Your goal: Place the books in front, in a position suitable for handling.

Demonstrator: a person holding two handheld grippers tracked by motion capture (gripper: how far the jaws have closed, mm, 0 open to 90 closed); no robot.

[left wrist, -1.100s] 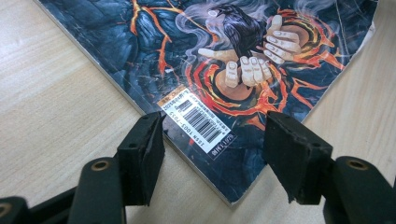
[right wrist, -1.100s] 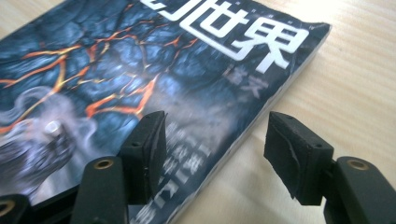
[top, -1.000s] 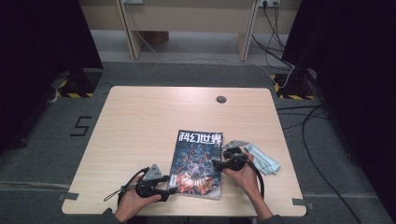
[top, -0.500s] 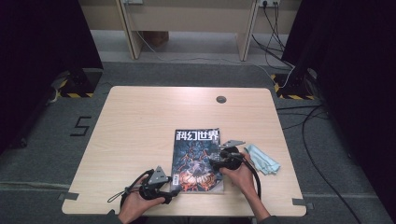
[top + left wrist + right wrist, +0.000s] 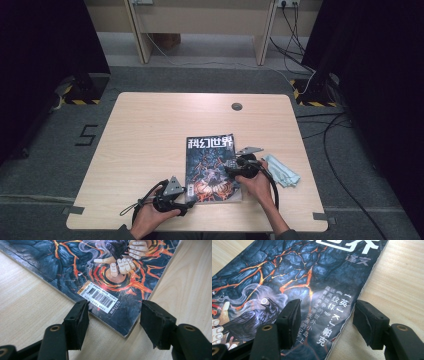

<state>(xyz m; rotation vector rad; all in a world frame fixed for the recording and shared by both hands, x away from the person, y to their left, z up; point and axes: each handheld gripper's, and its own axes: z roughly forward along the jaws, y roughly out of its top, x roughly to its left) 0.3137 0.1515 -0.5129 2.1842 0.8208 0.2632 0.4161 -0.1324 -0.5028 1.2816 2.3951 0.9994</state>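
Observation:
A magazine [image 5: 210, 167] with a dark lava-and-crow cover lies flat near the table's front edge. My left gripper [image 5: 188, 201] sits at its near left corner. In the left gripper view that gripper [image 5: 113, 322] is open, and the magazine's [image 5: 100, 270] barcode corner lies between the jaws without touching them. My right gripper [image 5: 228, 170] rests over the cover's right side. In the right gripper view that gripper [image 5: 327, 322] is open and its jaws have just been closing a little. They straddle the magazine's [image 5: 299, 272] right edge.
A pale blue cloth [image 5: 282, 170] lies just right of the right hand. The light wooden table [image 5: 150, 135] has a round cable hole [image 5: 236, 106] at the back. Cables trail from both grippers toward the front edge.
Both hands have stayed almost where they were. The magazine seems to have shifted very slightly on the table.

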